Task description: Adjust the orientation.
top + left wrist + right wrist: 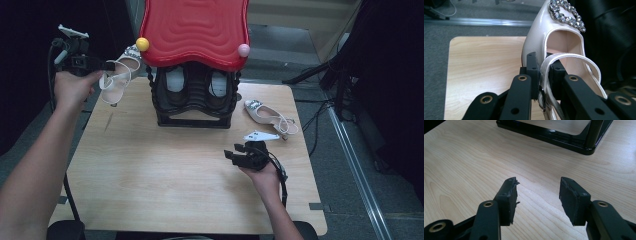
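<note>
Surface: pale wood table [150,180], dark floor around it; landmark is the black shoe rack [195,107] with the red wavy top [195,30].
Left gripper [107,65]: raised in the air off the rack's left side, jaws pinched on the heel strap [546,67] of a white slingback shoe [120,75] — pads pressed on the strap from both sides.
Why held so: the strap is thin enough to clamp, so the shoe hangs with its jewelled toe [567,15] pointing away from the gripper, likely for feeding toe-first into the rack.
Right gripper [235,151]: low over the table in front of the rack's right corner, jaws spread, nothing between them — apparently waiting.
Second white shoe [267,116]: lying on the table just right of the rack, near the right edge.
Rack contents: dark shoes with pale insoles on a shelf.
Open room: bare wood in front of the rack; left of the rack little table remains.
</note>
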A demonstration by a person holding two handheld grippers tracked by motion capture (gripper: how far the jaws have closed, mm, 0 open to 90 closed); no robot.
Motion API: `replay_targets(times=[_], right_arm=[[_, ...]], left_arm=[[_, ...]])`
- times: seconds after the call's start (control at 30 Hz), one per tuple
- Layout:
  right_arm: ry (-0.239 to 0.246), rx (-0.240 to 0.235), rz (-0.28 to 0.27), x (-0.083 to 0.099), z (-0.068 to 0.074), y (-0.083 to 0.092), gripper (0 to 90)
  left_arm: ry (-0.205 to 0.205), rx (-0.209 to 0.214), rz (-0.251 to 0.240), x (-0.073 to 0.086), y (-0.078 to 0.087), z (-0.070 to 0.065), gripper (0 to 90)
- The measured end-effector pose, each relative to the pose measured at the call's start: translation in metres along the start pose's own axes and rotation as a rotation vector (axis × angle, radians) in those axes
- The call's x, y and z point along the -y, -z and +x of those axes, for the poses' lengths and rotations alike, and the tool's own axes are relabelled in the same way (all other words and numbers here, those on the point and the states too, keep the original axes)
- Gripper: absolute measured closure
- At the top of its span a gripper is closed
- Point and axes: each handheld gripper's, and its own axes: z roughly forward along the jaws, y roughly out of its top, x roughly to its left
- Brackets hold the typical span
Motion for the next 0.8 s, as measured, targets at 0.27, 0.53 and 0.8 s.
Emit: replay_targets(times=[0.27,0.53,0.8], right_arm=[[-0.005,-0.001,0.008,0.000,0.001,0.000,49.4],[-0.001,0.001,0.007,0.000,0.001,0.000,49.4],[0.000,0.003,0.007,0.000,0.001,0.000,49.4]], left_arm=[[-0.016,0.018,-0.027,-0.028,0.026,-0.016,82.5],[-0.053,0.000,-0.043,-0.054,0.049,-0.034,82.5],[-0.053,0.014,-0.078,-0.078,0.072,-0.049,82.6]])
